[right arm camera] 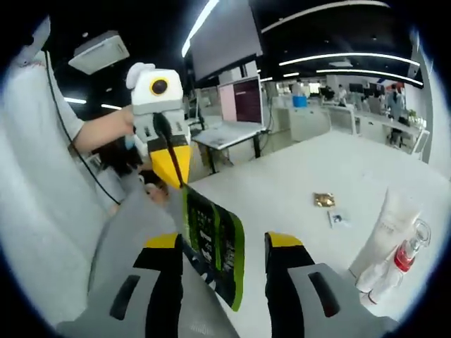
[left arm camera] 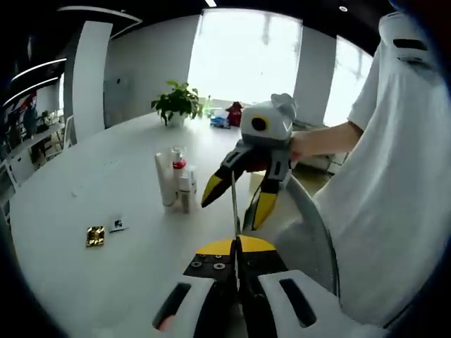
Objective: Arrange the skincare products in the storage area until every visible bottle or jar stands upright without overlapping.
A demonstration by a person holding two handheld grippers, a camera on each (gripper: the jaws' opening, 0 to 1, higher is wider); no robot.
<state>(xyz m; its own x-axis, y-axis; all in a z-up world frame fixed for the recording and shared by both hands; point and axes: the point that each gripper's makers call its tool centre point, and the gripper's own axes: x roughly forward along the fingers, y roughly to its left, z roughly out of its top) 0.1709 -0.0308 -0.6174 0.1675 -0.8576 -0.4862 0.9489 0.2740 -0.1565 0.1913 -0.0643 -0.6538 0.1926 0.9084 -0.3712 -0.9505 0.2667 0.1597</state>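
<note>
- left gripper (left arm camera: 237, 243) rises from six o'clock of the left gripper view; its yellow tips sit pressed together on the edge of a thin flat sachet (left arm camera: 235, 204), seen here edge-on as a dark sliver.
- in the right gripper view the same sachet (right arm camera: 213, 243) shows its face: dark with green print, held up off the table. left gripper (right arm camera: 171, 163) comes in at about ten o'clock there, yellow tips closed on the sachet's upper edge.
- right gripper (right arm camera: 227, 248) rises from six o'clock of its own view, jaws apart; the sachet hangs in the gap between them, against the left-hand jaw. i cannot tell if it touches.
- right gripper (left arm camera: 236, 197) also shows in the left gripper view just right of centre, yellow tips spread, a person's hand (left arm camera: 299, 146) behind it.
- skincare cluster (left arm camera: 176, 182) stands on the white table (left arm camera: 84, 190) at about ten o'clock from centre in the left gripper view: a white tube, a red-collared bottle, smaller vials, all upright and close together; too small to tell whether they touch.
- same cluster sits at four o'clock of the right gripper view: tall white tube (right arm camera: 387, 229), clear bottle with red collar (right arm camera: 407, 252), small vials (right arm camera: 370, 282).
- two small packets lie flat well apart from the cluster: gold one (left arm camera: 95, 236), pale one (left arm camera: 118, 225).
- judgement: bottles look settled; the sachet in the air is not yet placed, and the two flat packets may remain to be sorted. task seems partway, nearer the end for the bottles.
</note>
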